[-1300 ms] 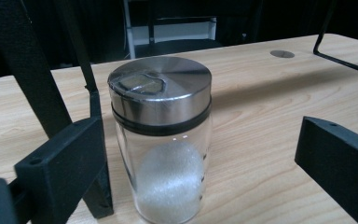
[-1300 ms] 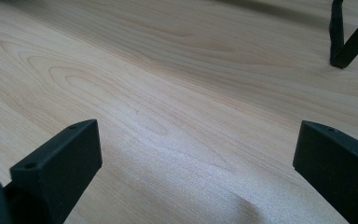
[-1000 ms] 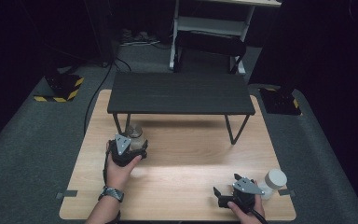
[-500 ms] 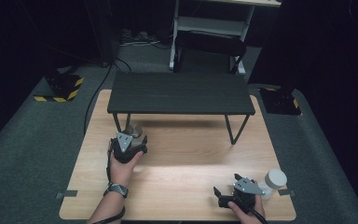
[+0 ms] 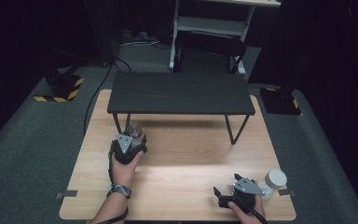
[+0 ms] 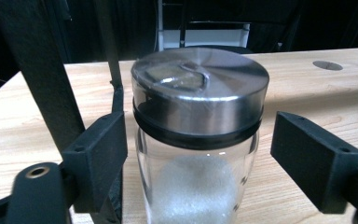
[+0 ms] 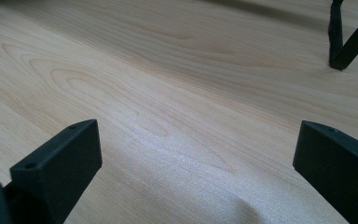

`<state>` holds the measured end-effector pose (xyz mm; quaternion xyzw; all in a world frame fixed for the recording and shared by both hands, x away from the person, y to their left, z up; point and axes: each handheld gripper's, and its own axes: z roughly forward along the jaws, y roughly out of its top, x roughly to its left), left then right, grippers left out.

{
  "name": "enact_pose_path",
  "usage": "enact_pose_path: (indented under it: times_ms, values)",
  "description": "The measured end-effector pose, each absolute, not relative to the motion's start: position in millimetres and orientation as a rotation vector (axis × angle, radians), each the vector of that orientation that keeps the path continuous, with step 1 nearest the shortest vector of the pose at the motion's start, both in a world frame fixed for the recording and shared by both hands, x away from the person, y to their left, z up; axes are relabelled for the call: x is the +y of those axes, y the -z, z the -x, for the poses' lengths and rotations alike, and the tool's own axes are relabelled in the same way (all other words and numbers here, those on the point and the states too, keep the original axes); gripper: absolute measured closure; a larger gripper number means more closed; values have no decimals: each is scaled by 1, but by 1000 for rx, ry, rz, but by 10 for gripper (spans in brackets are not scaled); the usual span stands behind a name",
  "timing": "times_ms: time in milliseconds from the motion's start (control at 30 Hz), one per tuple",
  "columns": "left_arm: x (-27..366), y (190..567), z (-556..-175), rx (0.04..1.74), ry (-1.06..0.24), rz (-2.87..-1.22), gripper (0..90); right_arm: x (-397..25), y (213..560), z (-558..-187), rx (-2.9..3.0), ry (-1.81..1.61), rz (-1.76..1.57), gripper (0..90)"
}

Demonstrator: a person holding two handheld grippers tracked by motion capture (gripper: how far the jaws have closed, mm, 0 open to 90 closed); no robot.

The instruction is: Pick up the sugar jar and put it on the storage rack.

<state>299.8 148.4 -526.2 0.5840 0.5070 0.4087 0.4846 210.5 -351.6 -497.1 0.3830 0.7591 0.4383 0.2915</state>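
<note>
A clear glass jar with a brushed-steel lid (image 6: 199, 135) holds white powder and stands upright on the light wooden desk (image 5: 186, 158), at about 9 o'clock, beside a leg of the black low shelf (image 5: 181, 93). The left hand-held gripper (image 5: 128, 148) reaches forward – jaws spread either side of it, one close, one apart. The right hand-held gripper (image 5: 235, 192) rests at 5 o'clock, jaws wide – beside a white-capped container (image 5: 274, 182).

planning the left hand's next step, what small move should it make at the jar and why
Probably close the left gripper on the glass jar. The jar with its metal lid stands upright between the open jaws: the left pad is almost at the glass, the right one a gap away.
</note>
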Motion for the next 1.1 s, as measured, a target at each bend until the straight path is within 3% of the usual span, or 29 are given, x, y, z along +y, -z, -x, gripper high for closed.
enact_pose_path:
  times_ms: [433,1100]
  values:
    - [143,525,-307,1274,-998,-1405,304,-352,497,-211,2023,-1174,-1029,6]
    - [152,528,-309,1230,-984,-1421,317,-353,497,-211,2022,-1178,-1029,6]
